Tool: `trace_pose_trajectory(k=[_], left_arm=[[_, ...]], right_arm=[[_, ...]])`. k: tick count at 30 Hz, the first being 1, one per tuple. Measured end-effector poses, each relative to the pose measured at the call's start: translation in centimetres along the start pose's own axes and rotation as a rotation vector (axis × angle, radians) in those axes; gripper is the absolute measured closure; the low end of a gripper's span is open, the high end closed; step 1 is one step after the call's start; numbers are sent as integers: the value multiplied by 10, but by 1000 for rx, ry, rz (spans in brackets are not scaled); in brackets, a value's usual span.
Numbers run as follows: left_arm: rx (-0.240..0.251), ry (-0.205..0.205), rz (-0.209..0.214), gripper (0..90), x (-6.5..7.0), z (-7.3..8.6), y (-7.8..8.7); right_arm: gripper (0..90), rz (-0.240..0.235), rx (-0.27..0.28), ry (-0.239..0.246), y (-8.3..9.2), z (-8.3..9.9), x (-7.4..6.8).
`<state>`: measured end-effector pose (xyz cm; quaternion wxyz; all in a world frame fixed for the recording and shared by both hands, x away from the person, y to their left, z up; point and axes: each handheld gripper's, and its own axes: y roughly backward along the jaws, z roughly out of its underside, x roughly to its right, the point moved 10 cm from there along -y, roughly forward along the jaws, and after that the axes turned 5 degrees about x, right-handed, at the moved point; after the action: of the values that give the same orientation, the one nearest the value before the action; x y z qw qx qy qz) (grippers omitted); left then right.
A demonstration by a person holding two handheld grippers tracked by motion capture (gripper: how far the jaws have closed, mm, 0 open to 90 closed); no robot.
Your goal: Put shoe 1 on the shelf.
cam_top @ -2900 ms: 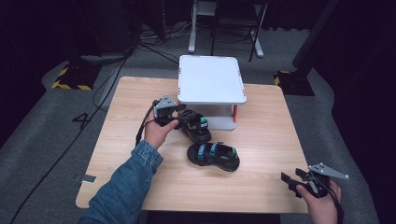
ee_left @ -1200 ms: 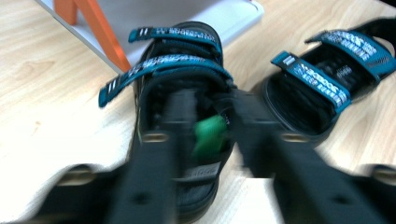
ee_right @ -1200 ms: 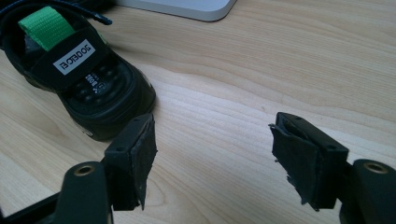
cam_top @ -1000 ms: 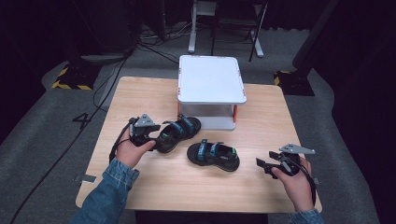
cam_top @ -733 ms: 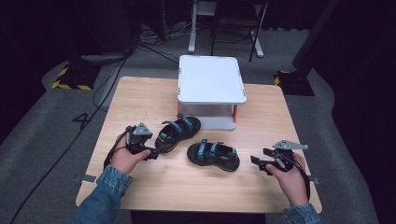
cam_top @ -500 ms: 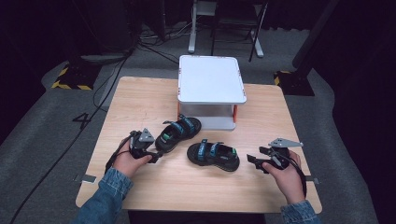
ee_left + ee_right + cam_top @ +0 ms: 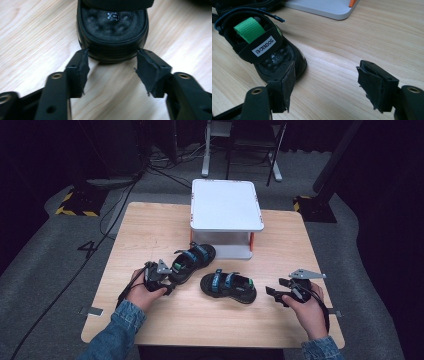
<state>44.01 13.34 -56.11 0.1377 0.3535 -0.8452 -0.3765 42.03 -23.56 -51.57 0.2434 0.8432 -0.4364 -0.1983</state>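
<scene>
Two black sandals with blue and green straps lie on the wooden table. The left sandal points toward a white stand, and its rounded end sits just at my left gripper's tips. The left gripper has just been closing its jaws. Its pads flank the sole's end without pressing on it. The right sandal lies crosswise in front. My right gripper hovers open to the right of it. In the right gripper view the right gripper holds nothing, and the right sandal lies behind its left jaw.
A white two-level stand with orange posts rises at the table's far middle; its base lies beyond the right sandal. Bare wood spans the table's left, right and near parts. Cables and a chair base are on the floor behind.
The left sandal came out from beside the stand to the table's left middle. My left gripper has since sunk to its near end with its jaws narrowing. The right hand moved in leftward.
</scene>
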Motion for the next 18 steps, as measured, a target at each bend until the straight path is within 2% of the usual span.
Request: trace_pose_trajectory(k=[2, 4, 5, 9, 12, 14, 18], left_arm=[[27, 10, 29, 497, 6, -6, 0], [60, 15, 73, 574, 14, -12, -2], [65, 7, 77, 567, 17, -15, -3], [79, -33, 31, 510, 20, -23, -13], [105, -39, 25, 469, 21, -29, -19], [130, -37, 24, 448, 22, -34, -23], [182, 7, 25, 444, 23, -46, -34]], right_arm=[[309, 3, 1, -2, 1, 1, 1], [309, 7, 1, -3, 2, 2, 2], [309, 7, -1, -6, 2, 2, 2], [309, 14, -2, -8, 5, 5, 3], [308, 19, -5, -14, 8, 7, 4], [308, 25, -1, -15, 9, 9, 6], [306, 36, -5, -24, 13, 13, 8]])
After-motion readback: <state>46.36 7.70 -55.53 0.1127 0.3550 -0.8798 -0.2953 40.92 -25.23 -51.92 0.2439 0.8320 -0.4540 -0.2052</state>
